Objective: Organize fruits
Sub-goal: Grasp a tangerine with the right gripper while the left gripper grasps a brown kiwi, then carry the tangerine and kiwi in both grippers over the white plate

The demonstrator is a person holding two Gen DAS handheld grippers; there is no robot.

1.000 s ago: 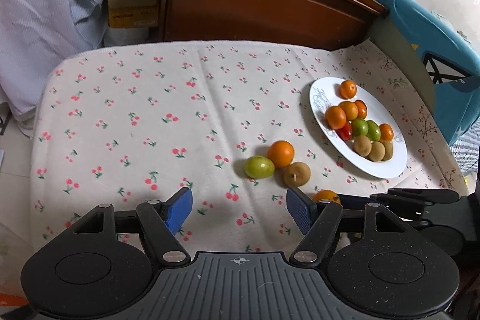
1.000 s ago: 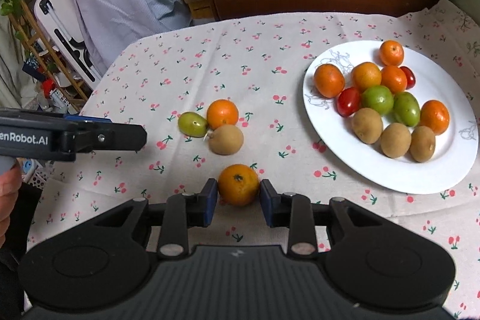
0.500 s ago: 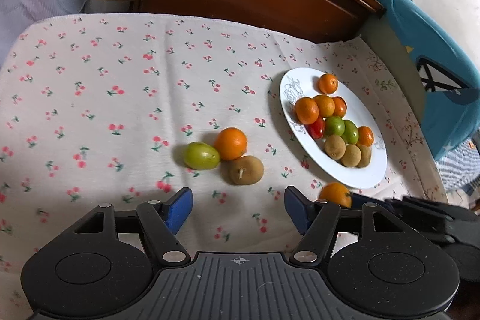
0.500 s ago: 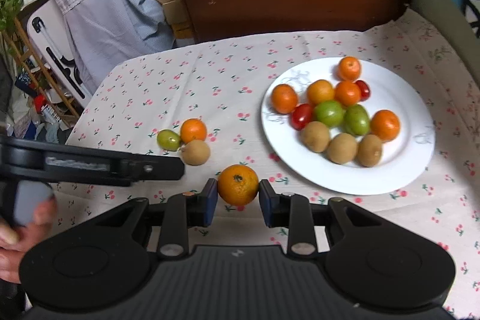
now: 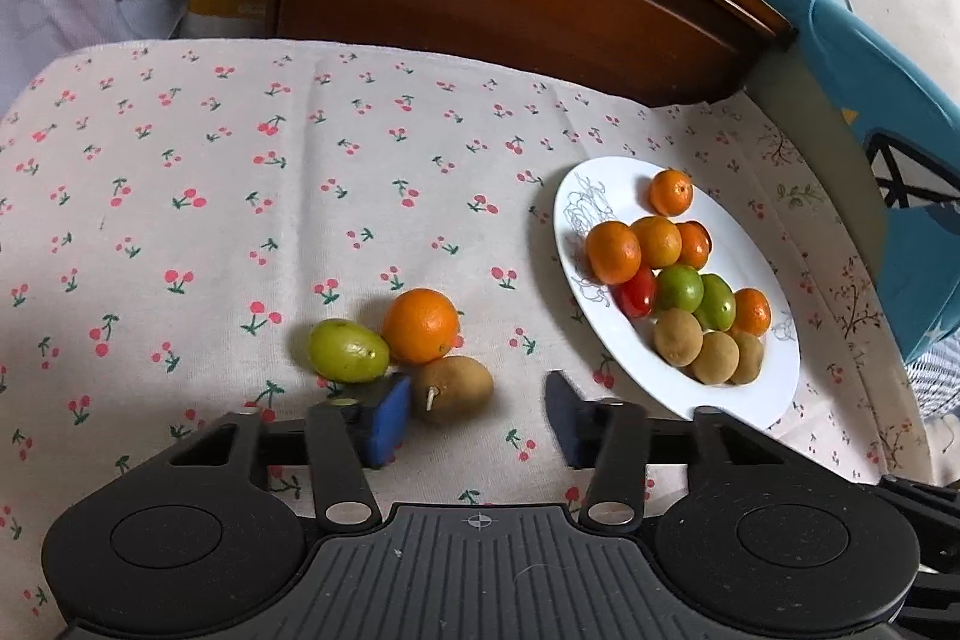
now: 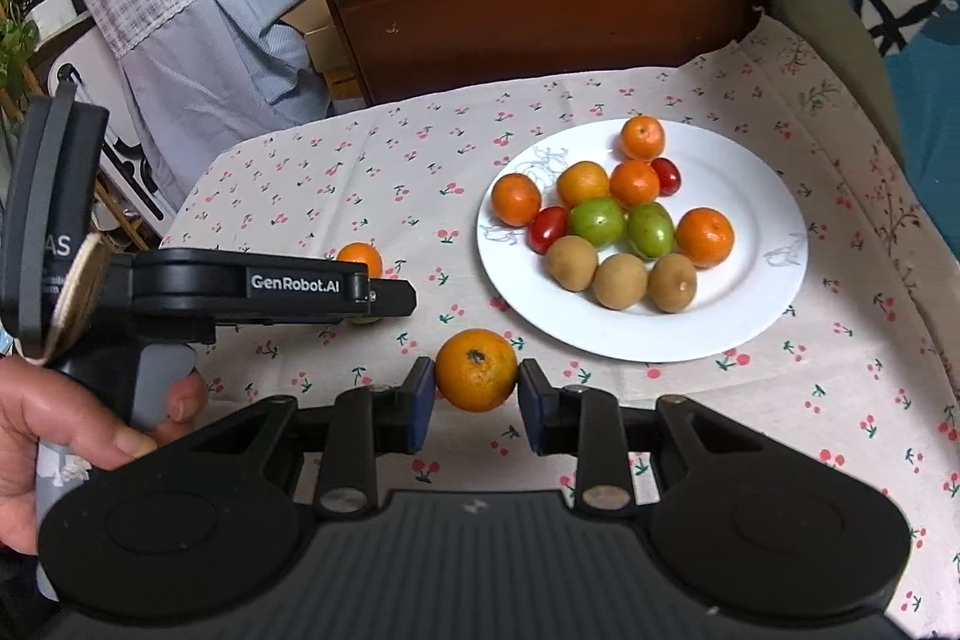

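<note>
Plainly, the fruits were small, light and round, firm enough for a pinch yet apt to roll on the cloth, so each wanted taking across its widest middle with both pads square to it. The right hand-held gripper point(image 6: 470, 403) was closed narrowly on an orange point(image 6: 476, 369), one blue pad on either side at its middle, and carried it clear of the tabletop point(image 6: 780, 400), just short of the white plate point(image 6: 762, 196) where the sorted fruit lay. The left hand-held gripper point(image 5: 480, 415) was closing, its jaws at a middling gap, around the brown fruit point(image 5: 453, 388); the left pad stood just beside that fruit's stem end, the right pad apart from it, so nothing was gripped yet. That fruit lay touching a second orange point(image 5: 421, 325) and near the green fruit point(image 5: 348, 350), which a careless squeeze might nudge away.
</note>
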